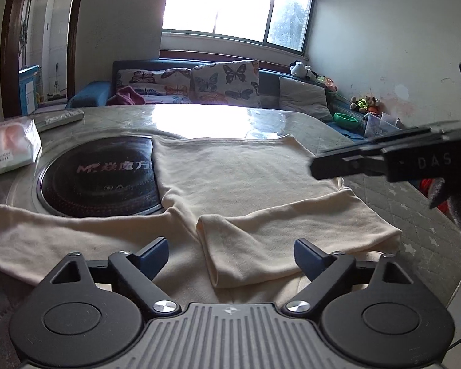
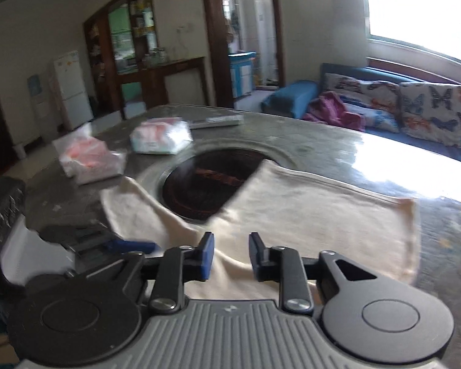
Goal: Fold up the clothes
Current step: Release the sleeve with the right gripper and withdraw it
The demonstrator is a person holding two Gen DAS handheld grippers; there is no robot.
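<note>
Left wrist view, left to right: one tissue pack (image 1: 10,144) at left edge; one remote (image 1: 60,119); one round black hob (image 1: 98,178); one cream garment (image 1: 246,190) spread mid-frame on the table (image 1: 399,203), one sleeve folded across lower centre. Left gripper (image 1: 230,253): jaws released, wide apart, garment directly below and ahead. Right wrist view: two plastic-wrapped packs, the nearer one (image 2: 90,161) at left. Right gripper (image 2: 231,256): jaws partly parted, nothing between them, above the garment's near edge.
</note>
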